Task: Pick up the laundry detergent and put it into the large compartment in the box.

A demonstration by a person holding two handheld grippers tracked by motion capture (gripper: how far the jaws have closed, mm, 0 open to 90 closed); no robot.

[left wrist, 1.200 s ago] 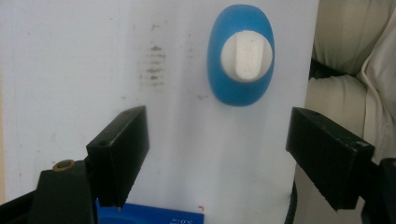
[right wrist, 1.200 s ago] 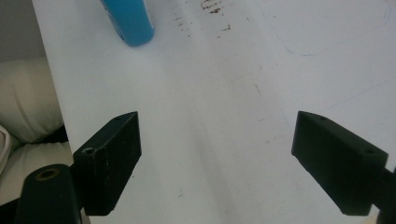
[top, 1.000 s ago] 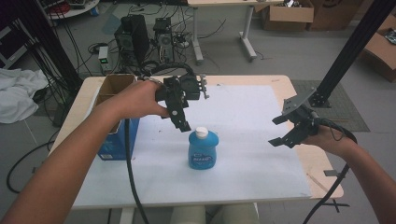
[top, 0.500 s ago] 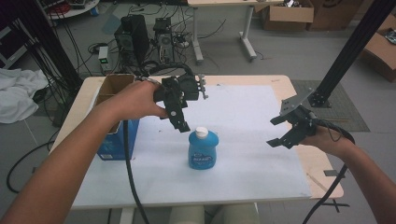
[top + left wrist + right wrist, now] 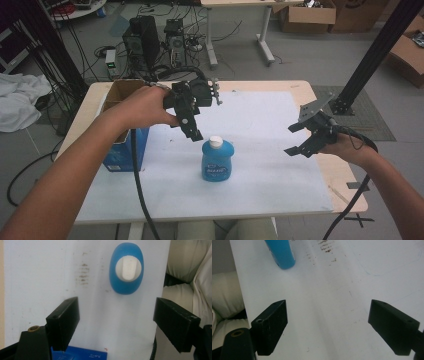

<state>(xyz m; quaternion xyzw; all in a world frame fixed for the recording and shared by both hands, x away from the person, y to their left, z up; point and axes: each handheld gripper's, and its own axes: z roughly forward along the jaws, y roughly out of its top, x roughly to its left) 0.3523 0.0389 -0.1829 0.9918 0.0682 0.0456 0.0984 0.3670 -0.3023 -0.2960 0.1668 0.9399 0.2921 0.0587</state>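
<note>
blue bottle (image 5: 217,160): 1 | cardboard box (image 5: 121,131): 1 | grippers: 2 (left gripper (image 5: 192,131), right gripper (image 5: 299,138))

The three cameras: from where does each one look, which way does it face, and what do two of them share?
High view: above the person's side, facing forward and down on the table; forearms and both tongs, left and right, show.
Left gripper view: on the left tongs, looking straight down on the blue bottle; open jaws show.
Right gripper view: on the right tongs, looking across the white surface; open jaws show.
All share the bottle.

High view: above table's (image 5: 310,200) near edge, facing forward-down. Gripper views: close, looking down; all share the blue bottle (image 5: 217,160).
</note>
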